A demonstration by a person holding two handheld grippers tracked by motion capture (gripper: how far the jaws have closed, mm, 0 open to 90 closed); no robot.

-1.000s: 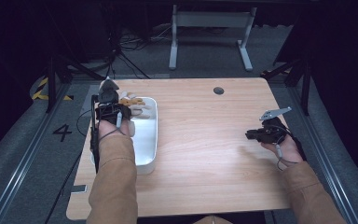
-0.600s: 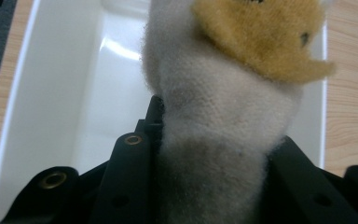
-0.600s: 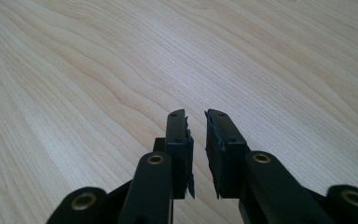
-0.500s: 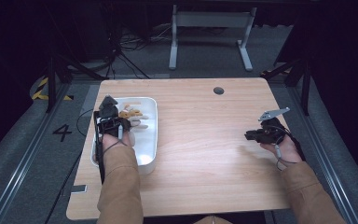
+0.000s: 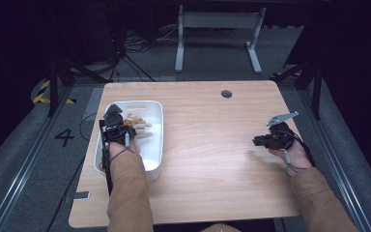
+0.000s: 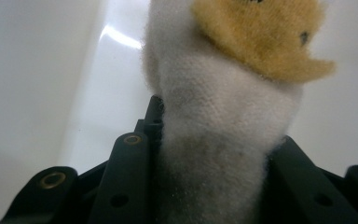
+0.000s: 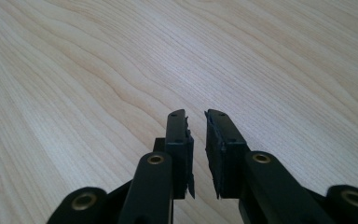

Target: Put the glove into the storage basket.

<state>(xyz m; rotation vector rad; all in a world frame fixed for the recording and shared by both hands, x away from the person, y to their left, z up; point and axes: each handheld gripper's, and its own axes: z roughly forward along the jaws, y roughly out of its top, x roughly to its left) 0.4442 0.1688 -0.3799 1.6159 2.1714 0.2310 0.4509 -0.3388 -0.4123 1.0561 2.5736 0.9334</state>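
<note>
A plush toy [image 6: 223, 93], white with a yellow-orange part, is clamped between the black jaws of my left gripper [image 6: 214, 140]. In the high view the left gripper [image 5: 121, 123] is inside the white bin [image 5: 157, 145] at the table's left, with the plush toy [image 5: 137, 124] at its tip over the bin's far half. At the table's right side my right gripper [image 5: 258, 141] points left, low over the bare wood. In the right gripper view the right gripper [image 7: 196, 114] has only a narrow slit between its jaws and nothing in it.
The wooden table [image 5: 212, 159] has a round cable hole [image 5: 226, 94] near its far edge. Beyond the table are a desk frame [image 5: 217, 38] and cables on the dark floor. A floor marking "4" [image 5: 64, 137] lies left of the table.
My left gripper has drawn slightly toward the person and lower into the bin, still holding the plush toy. The right gripper has stayed put.
</note>
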